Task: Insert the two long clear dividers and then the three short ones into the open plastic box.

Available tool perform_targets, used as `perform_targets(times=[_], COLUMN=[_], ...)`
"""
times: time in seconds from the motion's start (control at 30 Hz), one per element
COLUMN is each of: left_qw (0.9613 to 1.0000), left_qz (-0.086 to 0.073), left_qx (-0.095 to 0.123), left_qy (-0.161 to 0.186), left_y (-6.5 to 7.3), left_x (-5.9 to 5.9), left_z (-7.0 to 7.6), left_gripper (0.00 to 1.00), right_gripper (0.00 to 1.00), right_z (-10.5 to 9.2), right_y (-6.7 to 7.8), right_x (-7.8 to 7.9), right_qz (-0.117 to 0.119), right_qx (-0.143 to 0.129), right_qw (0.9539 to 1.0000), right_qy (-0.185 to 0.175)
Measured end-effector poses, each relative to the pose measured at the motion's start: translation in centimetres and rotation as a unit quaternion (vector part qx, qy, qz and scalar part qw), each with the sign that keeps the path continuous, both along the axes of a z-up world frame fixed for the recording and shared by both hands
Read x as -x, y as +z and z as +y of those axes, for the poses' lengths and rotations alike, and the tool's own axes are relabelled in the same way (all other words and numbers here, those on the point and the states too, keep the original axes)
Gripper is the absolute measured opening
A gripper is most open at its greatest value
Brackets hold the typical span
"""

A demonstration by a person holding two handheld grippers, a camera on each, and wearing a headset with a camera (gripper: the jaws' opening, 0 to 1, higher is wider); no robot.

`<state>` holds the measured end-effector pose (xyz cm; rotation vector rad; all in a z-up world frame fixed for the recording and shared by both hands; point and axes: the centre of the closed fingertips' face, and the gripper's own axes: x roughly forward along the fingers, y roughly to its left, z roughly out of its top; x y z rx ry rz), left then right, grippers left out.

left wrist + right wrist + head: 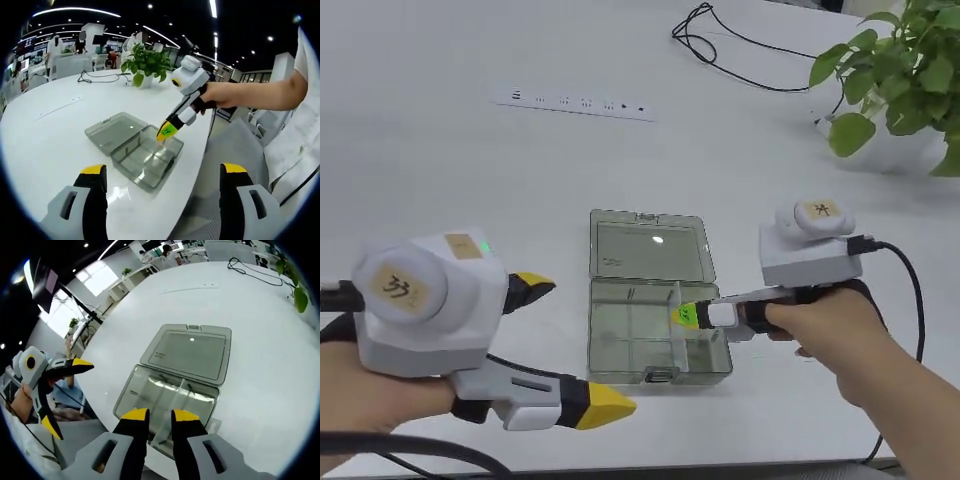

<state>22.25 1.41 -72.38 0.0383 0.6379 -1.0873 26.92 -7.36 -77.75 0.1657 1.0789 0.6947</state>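
The open clear plastic box (620,372) lies mid-table, its lid (650,250) flat behind the base. Thin clear dividers (172,387) stand inside the base and split it into compartments. My right gripper (685,317) points into the right side of the base, its jaws drawn close on a small clear divider piece (159,434) over the near wall. From the left gripper view it (166,131) looks like a single yellow tip dipping into the box (131,159). My left gripper (572,346) hovers wide open to the left of the box, holding nothing.
A white power strip (575,102) lies at the far side and a black cable (740,40) loops beyond it. A potted plant (900,80) stands at the far right. The table's front edge (740,462) runs just below the box.
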Motion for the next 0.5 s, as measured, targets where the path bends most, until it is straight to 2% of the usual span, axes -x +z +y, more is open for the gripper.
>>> perform_targets(times=[0.3, 0.4, 0.5], left_qw=[0.9998, 0.9995, 0.9992], left_qz=[-0.005, -0.007, -0.008], left_qx=[-0.007, -0.009, -0.011], left_qy=[0.020, 0.029, 0.038], left_y=[0.7, 0.9, 1.1], left_x=[0.3, 0.3, 0.5], left_z=[0.5, 0.8, 1.0], left_gripper=[0.95, 0.95, 0.95], right_gripper=[0.24, 0.30, 0.31], right_z=[-0.4, -0.5, -0.6], right_y=[1.7, 2.4, 2.9], right_x=[0.2, 0.3, 0.6], right_qz=[-0.041, -0.060, -0.068], right_qx=[-0.022, -0.031, -0.040], right_qw=[0.9987, 0.9974, 0.9962], right_qy=[0.019, 0.026, 0.036])
